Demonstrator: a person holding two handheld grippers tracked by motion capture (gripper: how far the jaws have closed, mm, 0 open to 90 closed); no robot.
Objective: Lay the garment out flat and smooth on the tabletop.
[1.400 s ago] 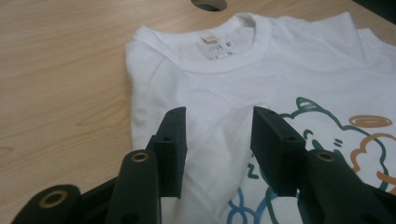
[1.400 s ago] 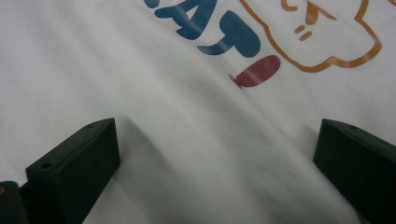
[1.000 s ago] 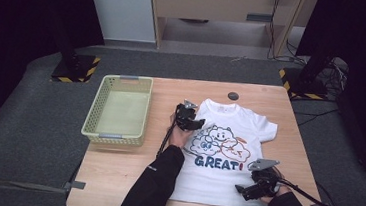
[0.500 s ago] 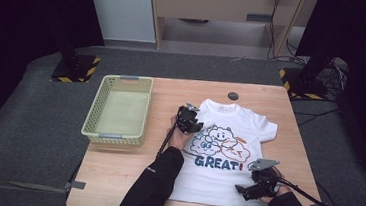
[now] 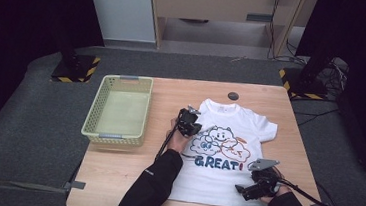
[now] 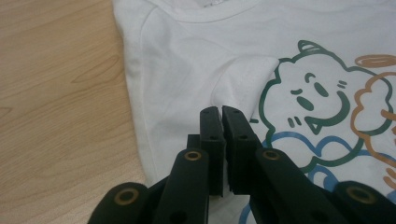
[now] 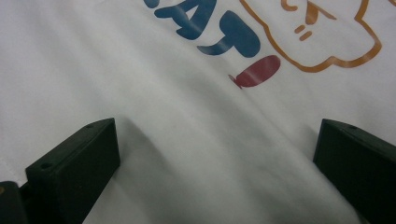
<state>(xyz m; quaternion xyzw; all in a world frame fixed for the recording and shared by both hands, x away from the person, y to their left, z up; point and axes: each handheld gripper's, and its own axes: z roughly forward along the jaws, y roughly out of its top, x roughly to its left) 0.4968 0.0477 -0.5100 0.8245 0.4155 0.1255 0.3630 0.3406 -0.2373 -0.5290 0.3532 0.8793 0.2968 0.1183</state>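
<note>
— Left claw [image 6: 222,112]: jaws just closed, pads pinched together on what looks like a thin ridge of the T-shirt [image 6: 177,60], below the collar on the left side. Right claw [image 7: 217,126]: jaws wide apart over the lower front, cloth between them but not pressed.

— Position of the garment?

— Flat on the table [image 5: 114,177], print up, collar toward the far edge. Left sleeve apparently turned in over the chest, right sleeve out flat, hem unfolded. Judged early: one tuck done, most of the folding left.

— Differences between views?

— Pinch and crease legible in the left gripper view, too small to read from the high view. Farther off in the high view: basket [image 5: 120,80] left of the shirt, small dark disc [image 5: 233,96] past the collar.
</note>
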